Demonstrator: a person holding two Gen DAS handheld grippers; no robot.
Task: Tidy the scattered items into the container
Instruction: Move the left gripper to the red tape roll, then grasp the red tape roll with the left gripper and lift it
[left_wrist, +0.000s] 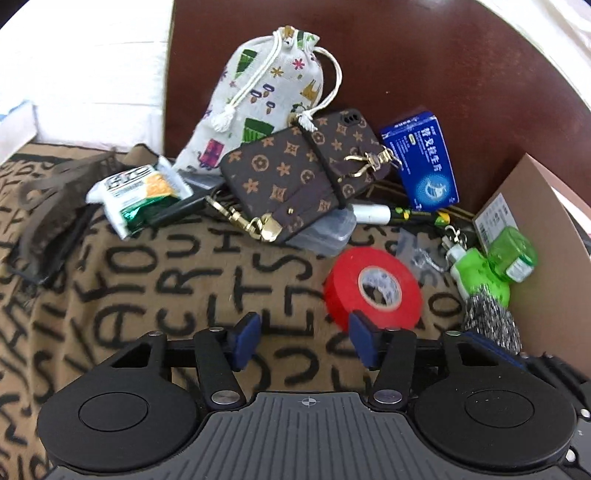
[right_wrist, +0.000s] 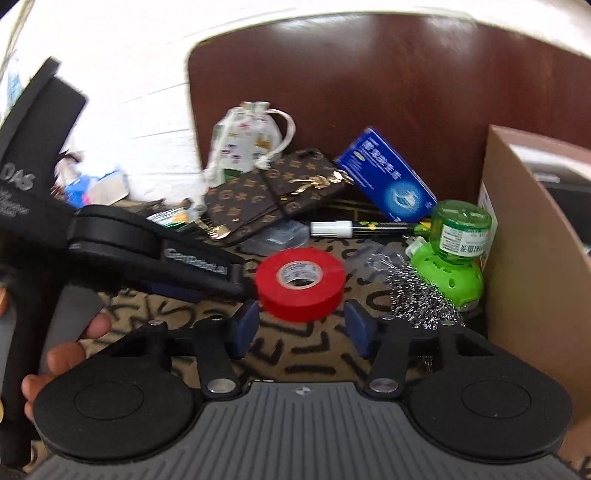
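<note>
Up close, through the left wrist camera, I see my left gripper (left_wrist: 303, 341) with its blue pads (left_wrist: 246, 339) parted about halfway and nothing between them, only the tan cloth with black lettering (left_wrist: 155, 280). The red tape roll (left_wrist: 373, 290) lies flat just beyond the right pad, which overlaps its near edge in the picture; I cannot tell if they touch. Farther off, a patterned drawstring pouch (left_wrist: 258, 96) leans on the dark brown board (left_wrist: 424, 66), with a brown monogram wallet (left_wrist: 295, 177) against it and a blue medicine box (left_wrist: 421, 158) to the right. Only this view shows clearly the white and green snack packet (left_wrist: 136, 192) and the dark strap (left_wrist: 48, 206) on the far left. At the right edge stand the green bottle (left_wrist: 511, 253), the steel scourer (left_wrist: 491, 321) and the cardboard box (left_wrist: 546, 258).

Through the right wrist camera, my right gripper (right_wrist: 301, 326) is likewise half open and holds nothing; the red tape roll (right_wrist: 301, 282) sits just past the gap between its pads (right_wrist: 246, 326), a little nearer the left one. This view alone shows the left gripper (right_wrist: 207, 275) from the side, reaching in from the left towards the tape, and a person's fingers (right_wrist: 66, 356) on its handle. It also shows the marker pen (right_wrist: 354, 229) and the cardboard box (right_wrist: 524, 266), which is tall and close on the right, though I cannot see inside.
</note>
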